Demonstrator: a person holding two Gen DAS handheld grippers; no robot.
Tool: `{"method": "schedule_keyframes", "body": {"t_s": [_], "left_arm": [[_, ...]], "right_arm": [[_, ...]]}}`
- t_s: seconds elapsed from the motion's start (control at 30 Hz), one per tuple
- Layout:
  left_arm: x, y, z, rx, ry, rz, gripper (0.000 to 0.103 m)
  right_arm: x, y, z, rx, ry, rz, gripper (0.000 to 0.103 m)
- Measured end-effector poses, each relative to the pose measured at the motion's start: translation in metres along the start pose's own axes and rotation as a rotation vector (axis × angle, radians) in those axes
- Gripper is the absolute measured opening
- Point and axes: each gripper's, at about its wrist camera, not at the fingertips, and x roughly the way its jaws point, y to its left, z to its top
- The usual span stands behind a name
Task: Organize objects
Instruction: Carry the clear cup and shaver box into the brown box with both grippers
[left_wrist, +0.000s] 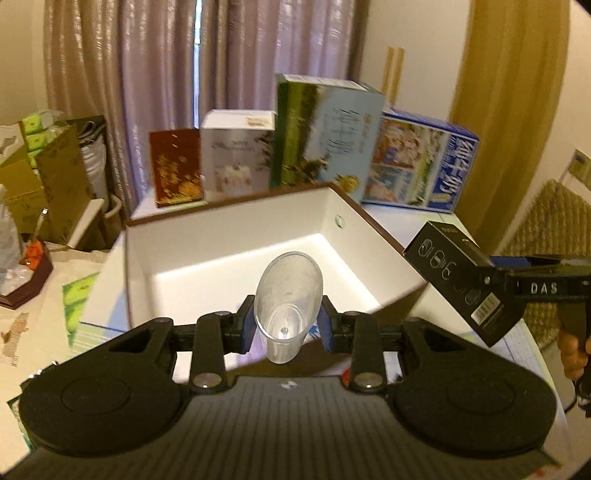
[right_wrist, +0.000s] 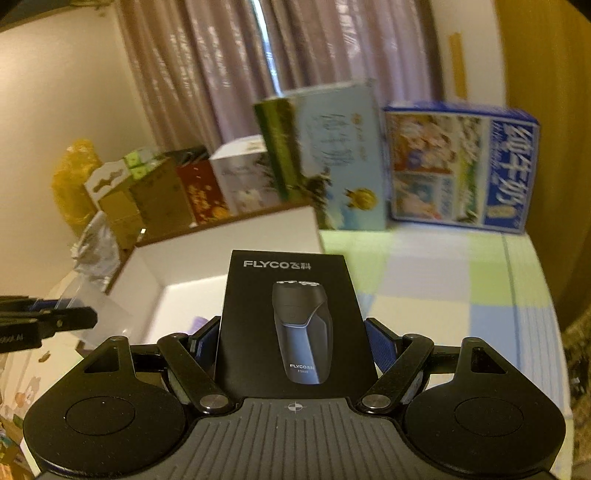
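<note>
The left gripper (left_wrist: 286, 325) is closed on a clear plastic cup (left_wrist: 286, 302), its blue pads pressed to the cup's sides; the cup is tipped with its mouth toward the camera and hangs over the near edge of an open white box (left_wrist: 236, 258) with a brown rim. That box sits on the desk (right_wrist: 461, 288) just ahead of the gripper.

The right gripper (right_wrist: 293, 354) is clamped on a black shaver box (right_wrist: 291, 317), held upright between its blue pads. Its face reads "FLYCO" at the top, followed by Chinese characters, over a picture of an electric shaver that again bears "FLYCO" and a model number too small to read. From the left wrist view this box (left_wrist: 458, 284) hangs to the right of the white box, by its right rim, and the right gripper's arm carries the letters "DAS".

Beyond the white box a row of cartons stands before the curtain (left_wrist: 166, 74): a red carton (left_wrist: 176, 166) with gold print, a white carton (left_wrist: 236, 155), a tall green and pale blue carton (left_wrist: 325, 136) and a blue carton (left_wrist: 421, 162) with large white Chinese characters, blurred. The desk under the right gripper wears a checked cloth of green, blue and white.
</note>
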Motion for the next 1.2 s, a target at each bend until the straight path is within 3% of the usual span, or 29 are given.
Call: {"method": "schedule_keyframes", "body": {"t_s": [0.27,0.5,0.93,1.2], "left_arm": [[0.018,0.03,0.027,-0.032,0.003,0.088,0.029],[0.052,0.052,0.03,-0.053,0.087,0.125,0.029],[0.123,0.072,0.022,-0.081,0.243,0.121,0.029],[0.143,0.077,0.015,-0.083,0.292,0.113,0.029]], "right_arm": [[0.046,0.028,0.03,-0.075,-0.015,0.032,0.077],[0.096,0.035,0.041,-0.123,0.025,0.01,0.077],[0.187,0.036,0.033,-0.247,0.194,-0.062,0.077],[0.214,0.036,0.04,-0.305,0.197,-0.094,0.078]]}}
